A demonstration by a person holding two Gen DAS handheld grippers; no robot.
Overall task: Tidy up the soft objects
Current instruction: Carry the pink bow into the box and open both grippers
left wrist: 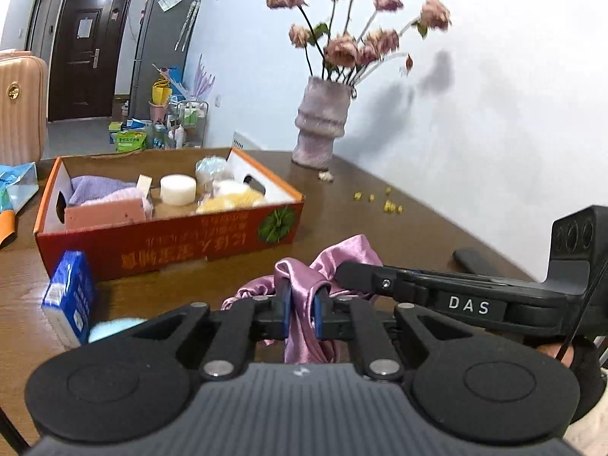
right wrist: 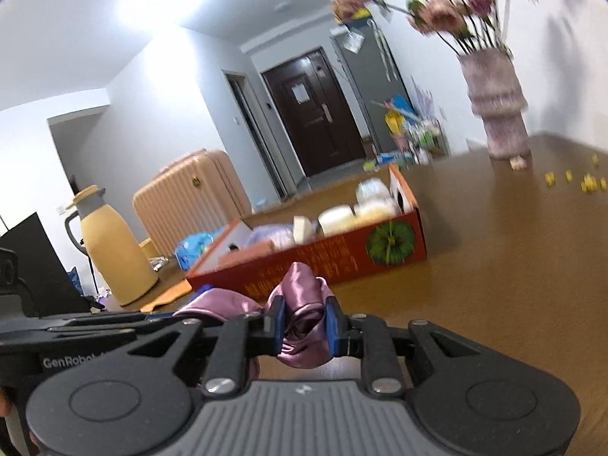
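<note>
both my claws are clenched on the pink satin cloth (left wrist: 304,300): left gripper (left wrist: 303,311) on one end, right gripper (right wrist: 304,325) on the other, so it runs side to side between them. the open box (left wrist: 171,243) lies at eleven o'clock, nearer my left.

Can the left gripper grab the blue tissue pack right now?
Probably not: the left gripper is shut on the pink satin cloth, so it is busy. The blue tissue pack lies uncovered nearby.

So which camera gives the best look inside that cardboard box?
The left wrist view: it looks down into the cardboard box, showing towels, sponges and a white round block sharply. The right wrist view sees it blurred, side-on, contents mostly hidden.
</note>
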